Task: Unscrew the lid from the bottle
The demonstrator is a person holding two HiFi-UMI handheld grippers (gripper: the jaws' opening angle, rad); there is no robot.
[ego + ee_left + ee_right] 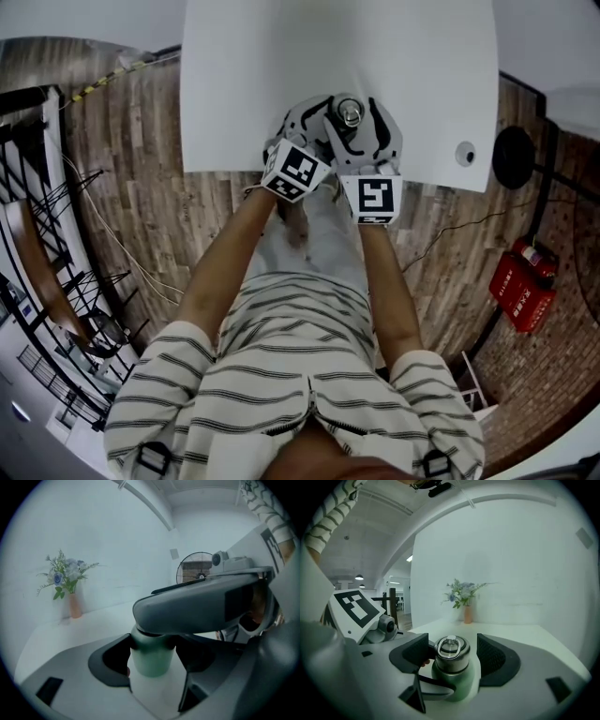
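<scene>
a bare studio-like room: wood plank floor (141,197) around the white counter (244,75), flower vase (467,614) at the counter's far edge.

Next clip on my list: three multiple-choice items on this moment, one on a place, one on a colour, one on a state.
1. What lies between the jaws of the right gripper?
A. the lid of the bottle
B. the flower vase
C. nothing

2. What colour is the bottle's body?
A. red
B. green
C. black

3. Where is the lid?
A. lying on the table
B. on the bottle
C. beside the flower vase

Answers:
1 A: the right gripper view shows the metal lid between its parted jaws.
2 B: the body below the lid is green in both gripper views.
3 B: it sits on top of the bottle's neck.
</scene>
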